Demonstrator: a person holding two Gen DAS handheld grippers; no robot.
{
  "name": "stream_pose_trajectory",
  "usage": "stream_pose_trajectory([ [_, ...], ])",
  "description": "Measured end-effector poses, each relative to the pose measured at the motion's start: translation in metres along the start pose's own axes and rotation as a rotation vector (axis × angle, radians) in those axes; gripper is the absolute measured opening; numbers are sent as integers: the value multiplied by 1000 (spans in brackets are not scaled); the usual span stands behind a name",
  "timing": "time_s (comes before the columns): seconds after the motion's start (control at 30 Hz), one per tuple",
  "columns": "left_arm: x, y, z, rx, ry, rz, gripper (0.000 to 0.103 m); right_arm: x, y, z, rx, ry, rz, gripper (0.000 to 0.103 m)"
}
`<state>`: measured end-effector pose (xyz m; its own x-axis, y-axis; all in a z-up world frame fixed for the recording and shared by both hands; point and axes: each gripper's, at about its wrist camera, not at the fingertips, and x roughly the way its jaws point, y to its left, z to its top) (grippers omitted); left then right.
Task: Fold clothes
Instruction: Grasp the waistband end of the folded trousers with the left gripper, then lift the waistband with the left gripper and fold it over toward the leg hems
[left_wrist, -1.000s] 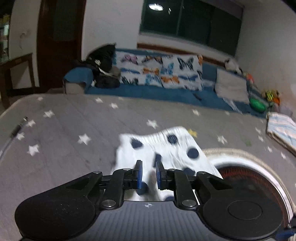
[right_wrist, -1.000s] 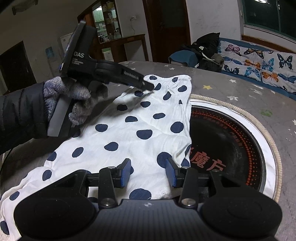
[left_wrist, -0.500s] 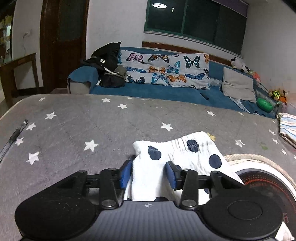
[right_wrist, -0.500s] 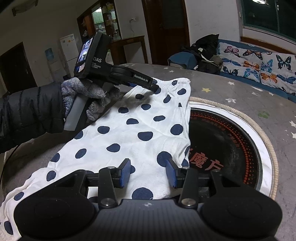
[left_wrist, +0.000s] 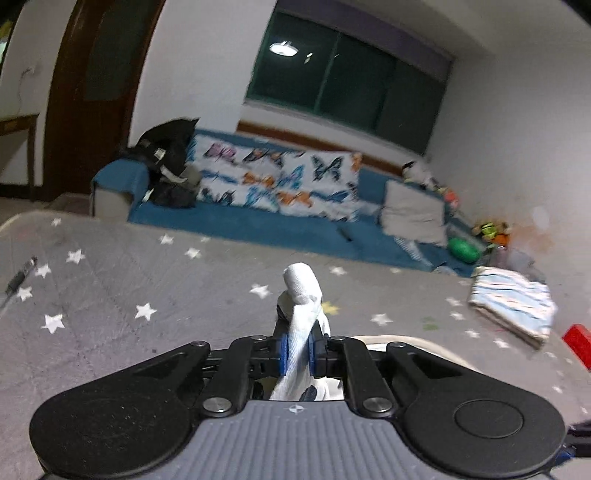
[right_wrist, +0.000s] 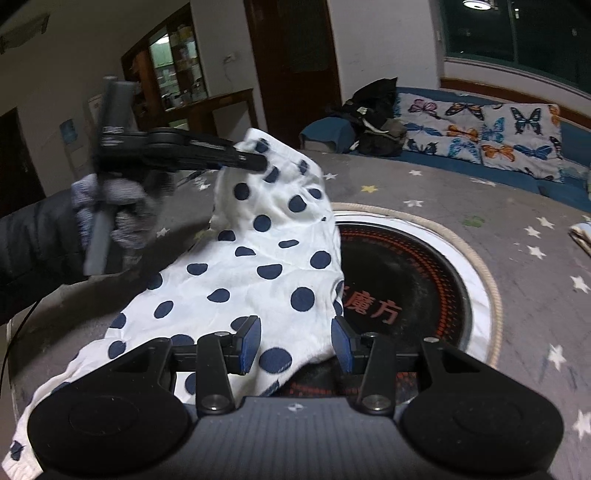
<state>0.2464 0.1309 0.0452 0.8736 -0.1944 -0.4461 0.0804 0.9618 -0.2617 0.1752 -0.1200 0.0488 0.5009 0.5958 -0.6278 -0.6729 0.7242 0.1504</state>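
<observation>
Most of the polka-dot garment (left_wrist: 300, 332) was hidden in the left wrist view, just a bunched white wad poking out between the blue pads (left_wrist: 283, 350), rest tucked under the left gripper (left_wrist: 297, 350) body. Background there was smeared with motion blur, so the striped folded cloth (left_wrist: 513, 310) looked mushy. In the right wrist view the gloved hand (right_wrist: 110, 218) was blurred, and the garment's lower end ran off the bottom-left edge.
</observation>
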Motion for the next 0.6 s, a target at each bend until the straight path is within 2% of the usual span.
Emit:
stream_pose_trajectory([
  [0.37, -121, -42, -26, 96, -93, -175, 11, -53, 21, -19, 37, -77, -60, 42],
  [0.6, -187, -54, -74, 156, -81, -297, 11, -80, 32, -33, 43, -106, -97, 42],
])
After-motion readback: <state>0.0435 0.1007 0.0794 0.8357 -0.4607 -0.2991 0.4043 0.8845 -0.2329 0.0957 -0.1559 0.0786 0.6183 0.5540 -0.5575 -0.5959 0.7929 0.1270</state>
